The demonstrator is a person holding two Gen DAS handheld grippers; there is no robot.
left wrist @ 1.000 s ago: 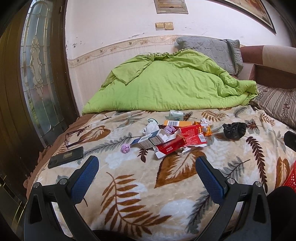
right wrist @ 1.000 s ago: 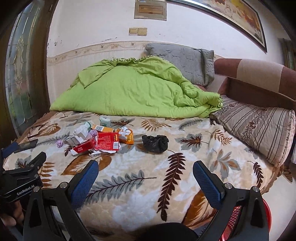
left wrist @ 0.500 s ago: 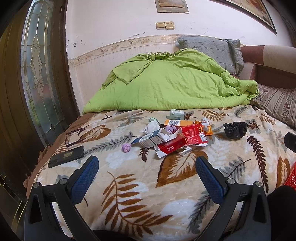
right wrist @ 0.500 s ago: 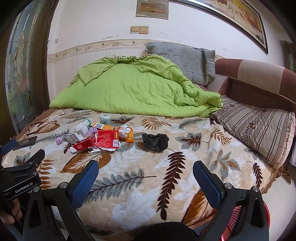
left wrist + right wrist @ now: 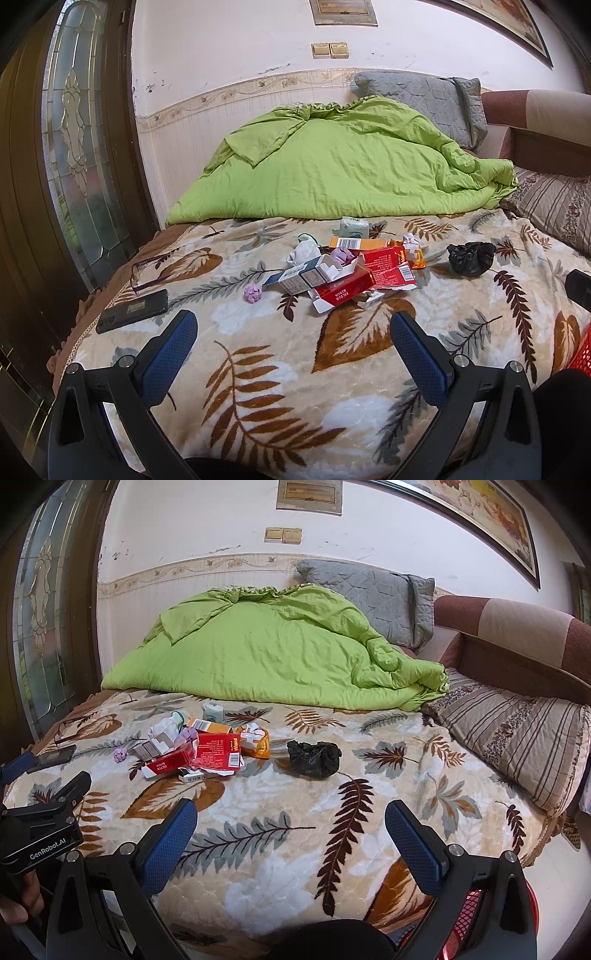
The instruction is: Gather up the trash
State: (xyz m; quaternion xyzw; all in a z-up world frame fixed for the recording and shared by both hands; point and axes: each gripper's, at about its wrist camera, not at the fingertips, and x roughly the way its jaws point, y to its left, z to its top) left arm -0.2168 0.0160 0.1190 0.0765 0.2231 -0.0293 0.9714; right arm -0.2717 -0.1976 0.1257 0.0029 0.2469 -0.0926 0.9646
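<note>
A heap of trash lies mid-bed on the leaf-patterned blanket (image 5: 280,369): red cigarette cartons (image 5: 384,267) (image 5: 216,749), grey-white boxes (image 5: 306,277), an orange wrapper (image 5: 258,744), crumpled white paper (image 5: 303,253). A purple paper ball (image 5: 253,292) (image 5: 120,754) sits left of the heap. A crumpled black bag (image 5: 471,258) (image 5: 314,757) lies to its right. My left gripper (image 5: 293,334) hovers open over the bed's near edge, short of the heap. My right gripper (image 5: 290,823) is open too, nearer the black bag, holding nothing.
A black phone (image 5: 133,315) and eyeglasses (image 5: 147,271) lie at the bed's left edge. A green quilt (image 5: 340,173) and grey pillow (image 5: 373,594) fill the far side; a striped pillow (image 5: 517,734) is right. A red basket (image 5: 465,919) stands on the floor, low right.
Both views show a slight drift toward the bed, the right one a little closer to the trash. Nothing on the bed has moved; both grippers stay open.
</note>
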